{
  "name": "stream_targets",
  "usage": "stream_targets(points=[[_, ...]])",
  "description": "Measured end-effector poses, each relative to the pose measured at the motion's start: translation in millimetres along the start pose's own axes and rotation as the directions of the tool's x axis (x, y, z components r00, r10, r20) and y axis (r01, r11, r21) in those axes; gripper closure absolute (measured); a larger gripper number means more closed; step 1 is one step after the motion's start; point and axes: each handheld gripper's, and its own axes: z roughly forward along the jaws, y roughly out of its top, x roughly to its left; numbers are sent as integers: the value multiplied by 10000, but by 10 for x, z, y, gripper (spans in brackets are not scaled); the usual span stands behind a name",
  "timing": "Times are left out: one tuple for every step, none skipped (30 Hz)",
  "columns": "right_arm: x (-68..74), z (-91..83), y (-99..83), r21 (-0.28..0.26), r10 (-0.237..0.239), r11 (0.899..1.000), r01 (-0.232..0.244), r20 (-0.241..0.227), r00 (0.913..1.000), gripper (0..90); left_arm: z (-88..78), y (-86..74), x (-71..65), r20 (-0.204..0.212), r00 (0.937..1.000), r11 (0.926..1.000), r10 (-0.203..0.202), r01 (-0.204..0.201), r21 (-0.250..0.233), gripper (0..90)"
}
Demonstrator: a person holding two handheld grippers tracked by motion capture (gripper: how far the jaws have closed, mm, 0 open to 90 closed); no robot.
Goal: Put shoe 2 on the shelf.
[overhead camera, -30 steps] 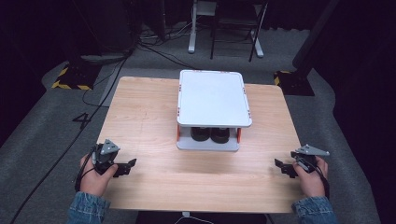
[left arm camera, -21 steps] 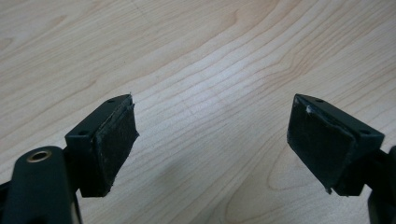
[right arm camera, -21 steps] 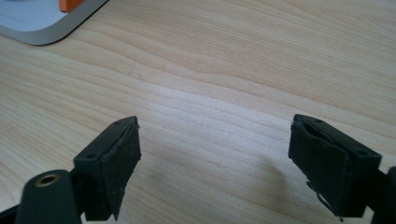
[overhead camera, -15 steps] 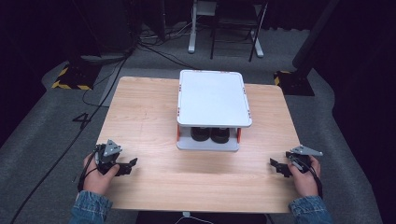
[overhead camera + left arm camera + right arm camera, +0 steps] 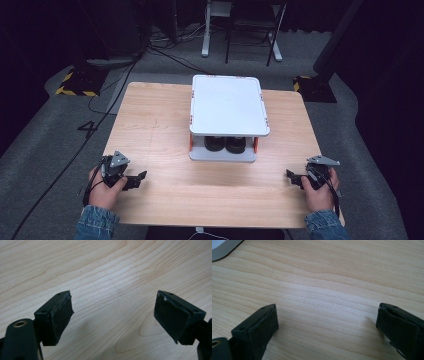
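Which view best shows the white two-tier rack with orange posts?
The high view: the white two-tier rack with orange posts appears whole at the table's middle, two dark round things on its lower shelf. The right gripper view catches a pale grey corner, probably its base; the left gripper view faces bare wood.

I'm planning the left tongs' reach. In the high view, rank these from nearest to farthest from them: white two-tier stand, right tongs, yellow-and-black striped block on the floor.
From the left tongs, at the table's near left:
1. White two-tier stand, mid-table, ahead and to the right.
2. Yellow-and-black striped block, on the floor beyond the table's far left corner.
3. Right tongs, across the table at its near right.
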Motion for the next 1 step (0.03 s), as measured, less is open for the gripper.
stream_targets(points=[[0, -1, 0, 11, -2, 10000, 2, -5, 10000, 40, 1, 0, 0, 14, 10000, 10000, -73, 73, -35, 160]])
